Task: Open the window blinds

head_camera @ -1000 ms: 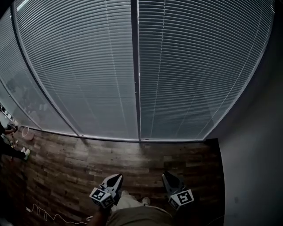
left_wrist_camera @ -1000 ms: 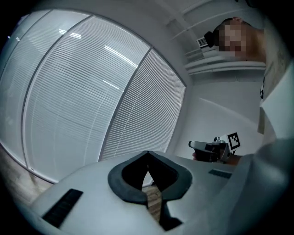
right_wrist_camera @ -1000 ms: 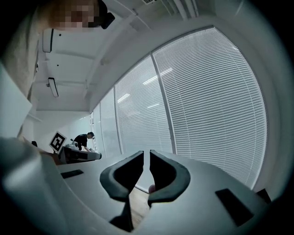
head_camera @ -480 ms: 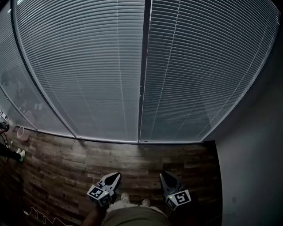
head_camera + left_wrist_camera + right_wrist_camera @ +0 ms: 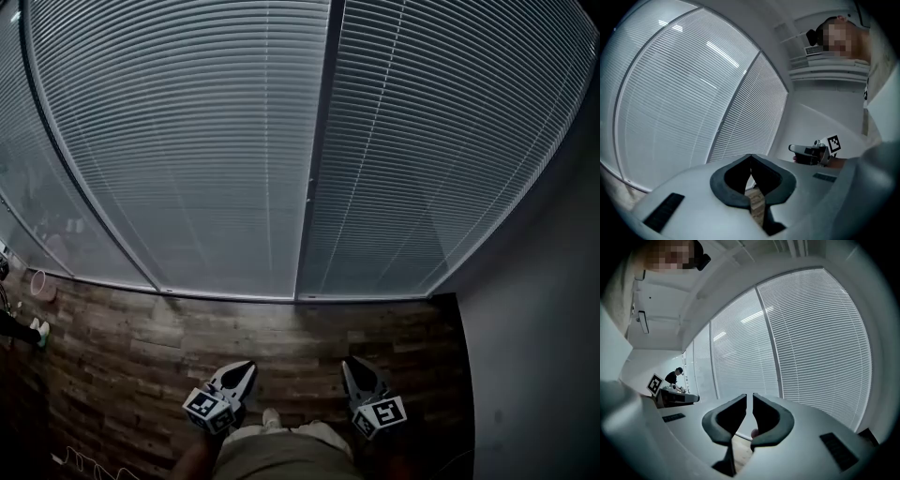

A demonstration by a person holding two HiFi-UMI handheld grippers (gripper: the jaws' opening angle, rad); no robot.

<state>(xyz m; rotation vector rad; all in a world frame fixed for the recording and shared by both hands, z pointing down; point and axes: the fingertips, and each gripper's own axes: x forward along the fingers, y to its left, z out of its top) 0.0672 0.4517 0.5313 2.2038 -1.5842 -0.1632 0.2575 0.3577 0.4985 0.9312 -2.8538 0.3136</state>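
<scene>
The window blinds [image 5: 187, 141] hang closed across the glass ahead, well apart from both claws, which sit low over the wooden floor [image 5: 141, 347]. The thin slats look light, bendy and easily creased, so I judge a cord or wand is the place to grip, though I cannot make one out. My left claw [image 5: 244, 369] is clenched, empty. My right claw [image 5: 352, 366] shows only a slit, empty.
</scene>
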